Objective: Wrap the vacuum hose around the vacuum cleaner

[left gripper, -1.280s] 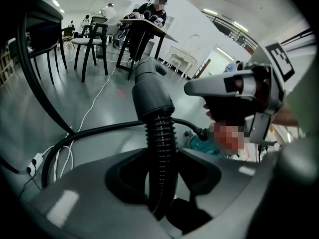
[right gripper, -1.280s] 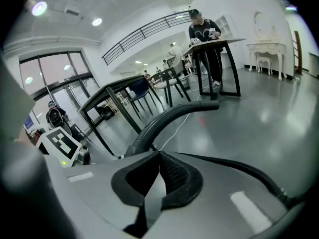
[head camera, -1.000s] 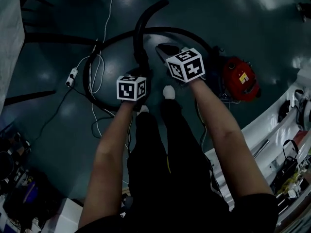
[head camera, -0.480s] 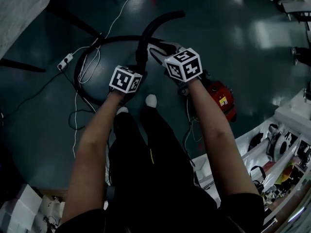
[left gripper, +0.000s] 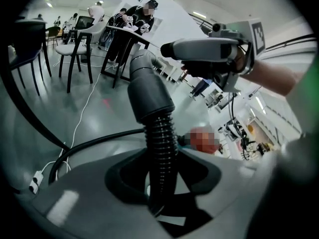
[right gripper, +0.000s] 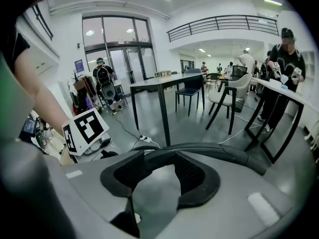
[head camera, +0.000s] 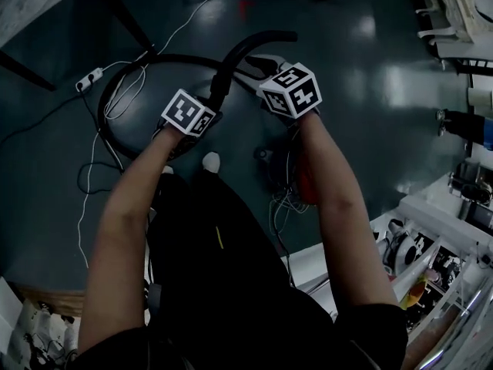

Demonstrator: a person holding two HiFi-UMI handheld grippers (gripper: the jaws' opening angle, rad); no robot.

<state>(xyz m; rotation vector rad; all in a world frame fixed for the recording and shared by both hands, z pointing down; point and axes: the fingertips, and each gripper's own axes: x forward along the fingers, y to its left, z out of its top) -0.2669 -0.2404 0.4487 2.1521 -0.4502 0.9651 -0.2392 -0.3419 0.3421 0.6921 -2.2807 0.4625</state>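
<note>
Pinching the vacuum hose [left gripper: 160, 143] on its ribbed part, just under the rigid grey cuff [left gripper: 148, 91], the left gripper [left gripper: 161, 179] held it upright btwn its pads. The right gripper [right gripper: 158, 180] had just been opening its jaws. They stood apart w/ nothing btwn them, the hose running across just beyond. The rest of the hose lay looped on the dark floor [head camera: 370, 129] ahead of the person's white shoe [head camera: 209, 160], near a white power strip [head camera: 88, 77].
</note>
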